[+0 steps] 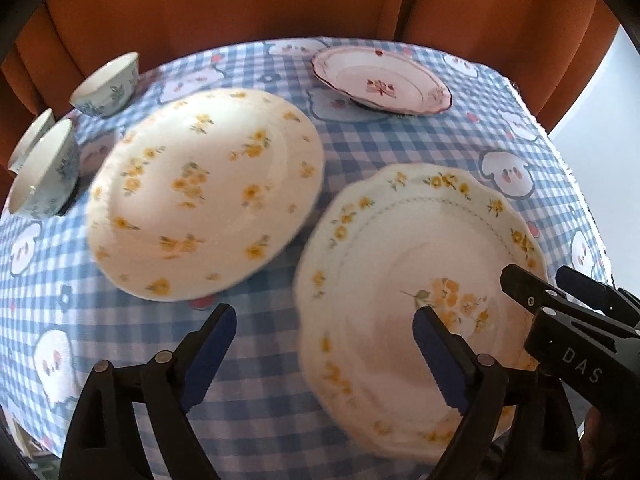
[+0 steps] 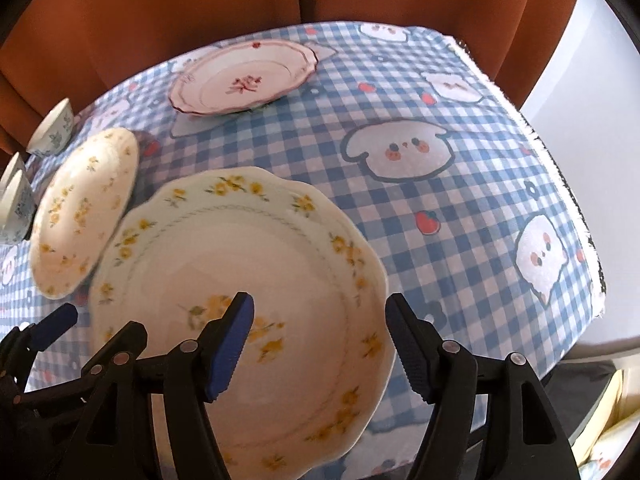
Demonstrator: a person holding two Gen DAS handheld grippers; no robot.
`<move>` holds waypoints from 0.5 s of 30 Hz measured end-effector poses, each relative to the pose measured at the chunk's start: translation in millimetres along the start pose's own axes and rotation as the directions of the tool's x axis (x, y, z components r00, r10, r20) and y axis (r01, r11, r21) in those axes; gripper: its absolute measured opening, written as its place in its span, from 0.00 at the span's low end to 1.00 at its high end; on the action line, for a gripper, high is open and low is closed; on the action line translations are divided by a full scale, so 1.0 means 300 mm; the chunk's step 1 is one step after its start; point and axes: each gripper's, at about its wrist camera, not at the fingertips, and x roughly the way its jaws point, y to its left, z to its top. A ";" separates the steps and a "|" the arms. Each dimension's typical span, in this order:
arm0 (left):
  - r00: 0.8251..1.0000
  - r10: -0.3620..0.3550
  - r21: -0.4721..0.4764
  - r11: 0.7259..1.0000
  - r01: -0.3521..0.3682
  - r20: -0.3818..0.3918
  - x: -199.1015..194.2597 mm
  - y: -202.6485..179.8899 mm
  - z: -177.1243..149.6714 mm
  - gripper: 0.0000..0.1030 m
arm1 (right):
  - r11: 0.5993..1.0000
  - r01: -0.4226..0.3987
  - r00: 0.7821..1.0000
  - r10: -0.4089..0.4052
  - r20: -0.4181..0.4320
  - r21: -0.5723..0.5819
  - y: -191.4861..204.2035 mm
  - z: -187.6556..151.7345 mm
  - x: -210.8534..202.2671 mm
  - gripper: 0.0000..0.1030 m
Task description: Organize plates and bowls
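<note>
Only "DAS" reads, white on the right gripper (image 1: 548,280) body.

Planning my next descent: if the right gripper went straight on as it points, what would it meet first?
Probably the scalloped white plate with yellow flowers, near its right rim. The right gripper is open over it; depth is unclear.

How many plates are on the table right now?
3. A scalloped yellow-flower plate lies nearest, under the claws; a round yellow-flower plate sits left of it; a red-trimmed plate sits at the far side. Nothing suggests more, though the near edge is hidden.
</note>
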 end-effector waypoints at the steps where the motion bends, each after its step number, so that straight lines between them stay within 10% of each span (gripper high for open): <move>1: 1.000 -0.001 -0.001 1.000 0.001 0.005 -0.012 0.015 0.000 0.91 | 1.000 0.001 1.000 -0.002 0.009 0.004 0.013 -0.004 -0.016 0.72; 15: 0.996 0.042 -0.003 0.999 -0.042 0.075 -0.138 0.252 0.025 0.92 | 0.997 -0.040 0.994 0.046 0.096 -0.063 0.297 0.025 -0.131 0.73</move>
